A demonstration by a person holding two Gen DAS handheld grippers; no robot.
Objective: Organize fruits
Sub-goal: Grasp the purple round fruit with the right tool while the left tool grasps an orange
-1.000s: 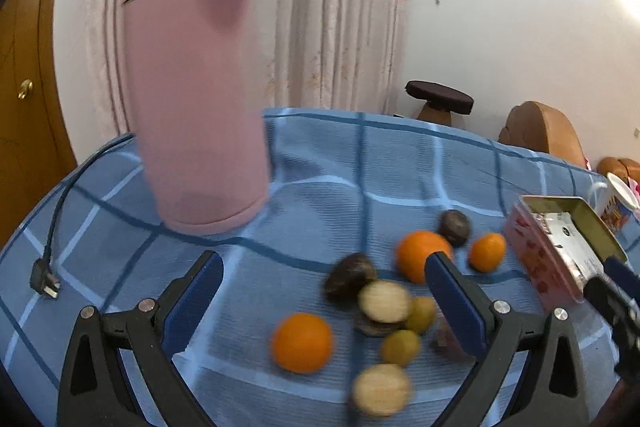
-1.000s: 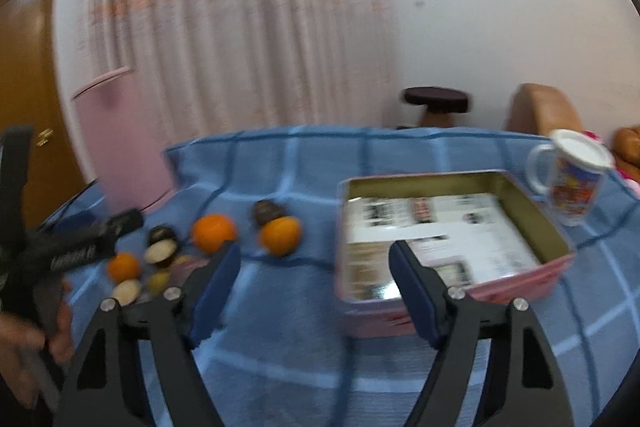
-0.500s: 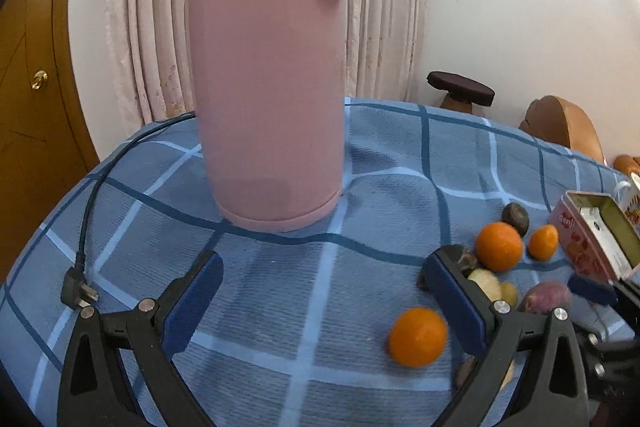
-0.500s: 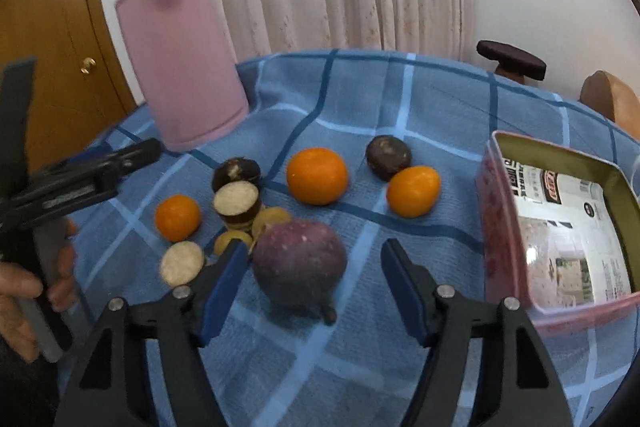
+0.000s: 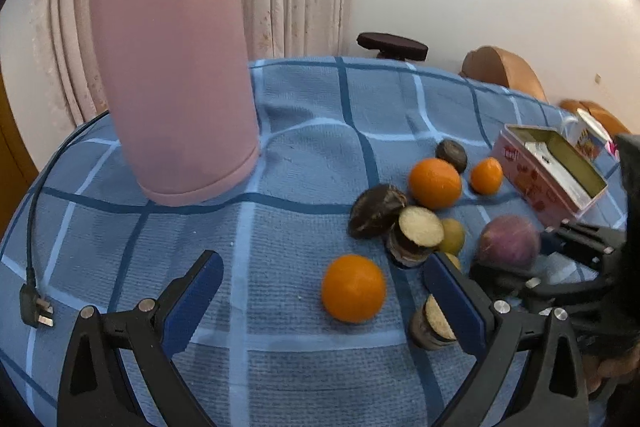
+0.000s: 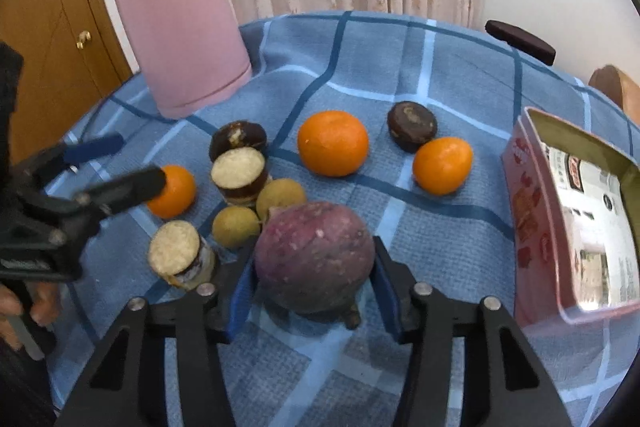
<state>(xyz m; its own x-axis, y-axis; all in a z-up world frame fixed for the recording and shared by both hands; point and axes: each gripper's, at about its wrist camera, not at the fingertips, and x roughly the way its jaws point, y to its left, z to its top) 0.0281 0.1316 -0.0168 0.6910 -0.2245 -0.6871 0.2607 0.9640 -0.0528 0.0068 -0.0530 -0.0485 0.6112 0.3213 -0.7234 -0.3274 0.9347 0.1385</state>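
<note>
My right gripper (image 6: 314, 277) is shut on a round purple fruit (image 6: 315, 255), its blue pads against both sides; the fruit also shows in the left wrist view (image 5: 509, 242). Three oranges (image 6: 333, 143) (image 6: 442, 165) (image 6: 172, 191), dark brown fruits (image 6: 412, 125), cut white-fleshed pieces (image 6: 239, 175) (image 6: 176, 254) and small yellow-green fruits (image 6: 235, 226) lie on the blue checked cloth. The open pink tin (image 6: 576, 215) stands at the right. My left gripper (image 5: 320, 291) is open and empty, low over the cloth, with an orange (image 5: 353, 287) between its fingers' reach.
A tall pink kettle (image 5: 172, 55) stands at the back left, its black cord and plug (image 5: 36, 309) trailing along the cloth's left edge. A printed mug (image 5: 592, 137) sits behind the tin. A dark stool (image 5: 392, 45) and brown chairs are beyond the table.
My right gripper moved forward around the purple fruit and closed on it. My left gripper shifted right toward the fruit pile.
</note>
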